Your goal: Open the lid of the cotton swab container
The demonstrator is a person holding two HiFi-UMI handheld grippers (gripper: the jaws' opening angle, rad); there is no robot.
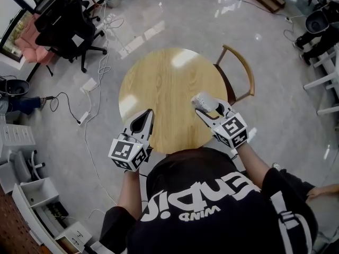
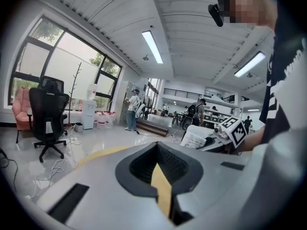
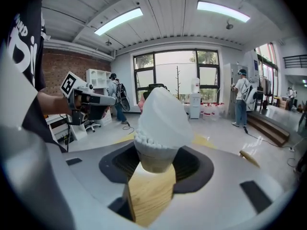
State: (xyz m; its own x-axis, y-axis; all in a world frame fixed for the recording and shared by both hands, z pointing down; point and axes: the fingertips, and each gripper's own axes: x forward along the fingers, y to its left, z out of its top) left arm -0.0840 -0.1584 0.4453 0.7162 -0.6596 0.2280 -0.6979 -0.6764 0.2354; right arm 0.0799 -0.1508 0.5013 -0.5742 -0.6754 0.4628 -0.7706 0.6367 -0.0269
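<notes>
right gripper [image 1: 207,110] is clamping the one cotton swab container [image 3: 160,128], jaws wide around its body, white lid [image 3: 162,111] on, over the round table [image 1: 159,89]. left gripper [image 1: 144,119] is sitting fully closed, holding nothing, at the table's near-left edge. one wooden chair [image 1: 241,67] is standing against the far-right rim, and one black office chair [image 1: 63,28] well apart.

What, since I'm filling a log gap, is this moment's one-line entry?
left tool: shut, empty | right tool: shut on cotton swab container | lid: on | container: over table
</notes>
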